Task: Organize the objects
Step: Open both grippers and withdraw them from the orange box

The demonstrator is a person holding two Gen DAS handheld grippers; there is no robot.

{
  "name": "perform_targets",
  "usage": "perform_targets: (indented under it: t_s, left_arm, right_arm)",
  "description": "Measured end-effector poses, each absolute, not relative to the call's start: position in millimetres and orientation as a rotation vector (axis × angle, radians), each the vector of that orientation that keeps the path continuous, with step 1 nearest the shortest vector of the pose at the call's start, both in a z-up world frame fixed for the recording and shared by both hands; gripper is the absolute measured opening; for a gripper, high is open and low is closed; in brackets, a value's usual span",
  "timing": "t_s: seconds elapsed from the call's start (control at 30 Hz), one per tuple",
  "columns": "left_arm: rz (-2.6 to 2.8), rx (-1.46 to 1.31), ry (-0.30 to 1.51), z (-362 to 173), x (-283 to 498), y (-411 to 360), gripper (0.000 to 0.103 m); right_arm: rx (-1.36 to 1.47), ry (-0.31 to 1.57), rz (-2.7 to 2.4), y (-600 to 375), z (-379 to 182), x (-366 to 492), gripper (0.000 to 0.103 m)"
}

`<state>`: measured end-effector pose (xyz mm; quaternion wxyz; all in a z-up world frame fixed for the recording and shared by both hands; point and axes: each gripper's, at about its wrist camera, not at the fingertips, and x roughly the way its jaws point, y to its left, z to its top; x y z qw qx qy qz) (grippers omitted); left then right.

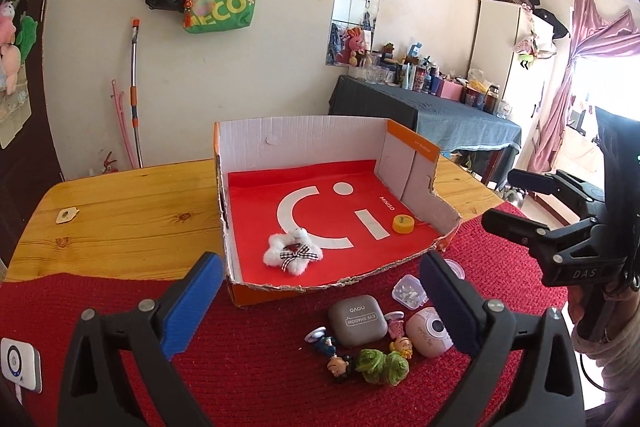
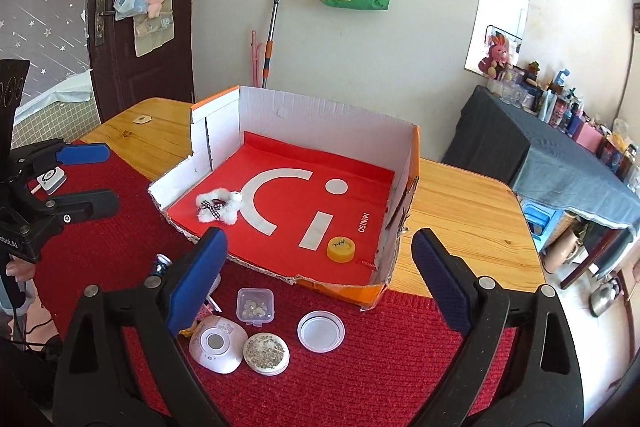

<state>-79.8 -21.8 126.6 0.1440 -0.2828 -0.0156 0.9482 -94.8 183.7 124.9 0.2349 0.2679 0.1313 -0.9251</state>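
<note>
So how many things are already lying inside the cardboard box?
2. A white plush star lies on the red bottom of the cardboard box, and a yellow cap lies near its torn front edge. Nothing seems hidden.

The cardboard box [image 2: 408, 163] sits open on the wooden table [image 2: 472, 211]. Inside it, a white plush star [image 2: 219, 207] lies near its left wall and a yellow cap [image 2: 341, 249] near its front edge. Just before the box, on the red mat [image 2: 380, 367], rest a clear case [image 2: 255, 304], a white lid [image 2: 321, 331] and a glitter compact [image 2: 266, 353]. The right gripper [image 2: 316, 285] spreads wide above them.
</note>
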Motion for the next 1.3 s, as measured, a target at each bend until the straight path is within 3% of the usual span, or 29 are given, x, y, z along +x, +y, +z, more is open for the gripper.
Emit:
perform_targets:
  t_s: [0.37, 0.9, 1.3]
  left_arm:
    - [2.77, -0.845, -0.029, 94, -57, -14, 0.103]
    - [2.728, -1.067, -0.069, 40, -61, -16, 0.103]
    - [2.677, -1.216, -0.104, 24, -74, -27, 0.103]
  right_arm:
    - [0.737, 0.238, -2.621, 197, 93, -69, 0.101]
    - [0.929, 0.209, -2.632, 213, 36, -71, 0.101]
    - [0.946, 0.223, -2.627, 216, 32, -70, 0.101]
